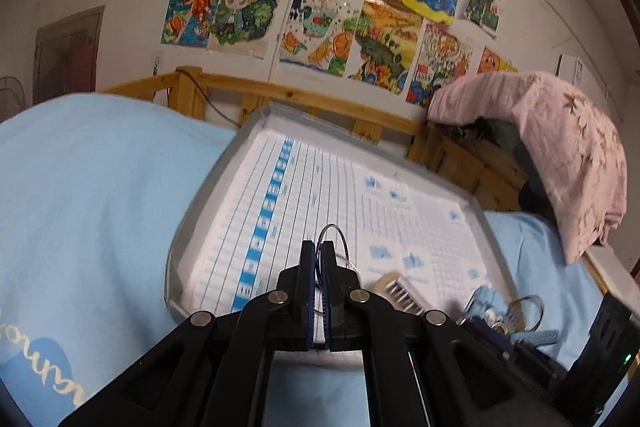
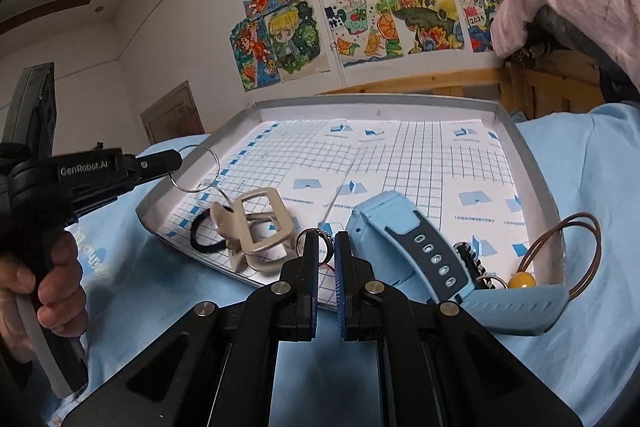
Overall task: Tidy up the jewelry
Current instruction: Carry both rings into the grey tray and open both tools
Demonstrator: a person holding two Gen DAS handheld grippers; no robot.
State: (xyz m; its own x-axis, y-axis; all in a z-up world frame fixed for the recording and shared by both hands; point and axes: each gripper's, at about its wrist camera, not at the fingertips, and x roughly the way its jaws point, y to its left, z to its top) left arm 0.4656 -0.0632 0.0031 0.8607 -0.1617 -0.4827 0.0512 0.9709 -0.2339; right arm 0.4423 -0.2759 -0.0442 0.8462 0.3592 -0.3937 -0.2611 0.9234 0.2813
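On a blue-sheeted bed (image 2: 580, 163) under taped drawings, we hold each gripper clamped on a ring over the tray (image 2: 532, 163): left gripper (image 1: 318, 247) on a thin hoop (image 1: 334, 233), right gripper (image 2: 325, 247) on a band (image 2: 326, 245). Both look light, stiff and slippery, best pinched across the rim.

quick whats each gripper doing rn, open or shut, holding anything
left gripper: jaws shut on a thin wire hoop, held above the tray.
right gripper: jaws shut on a small silver ring.
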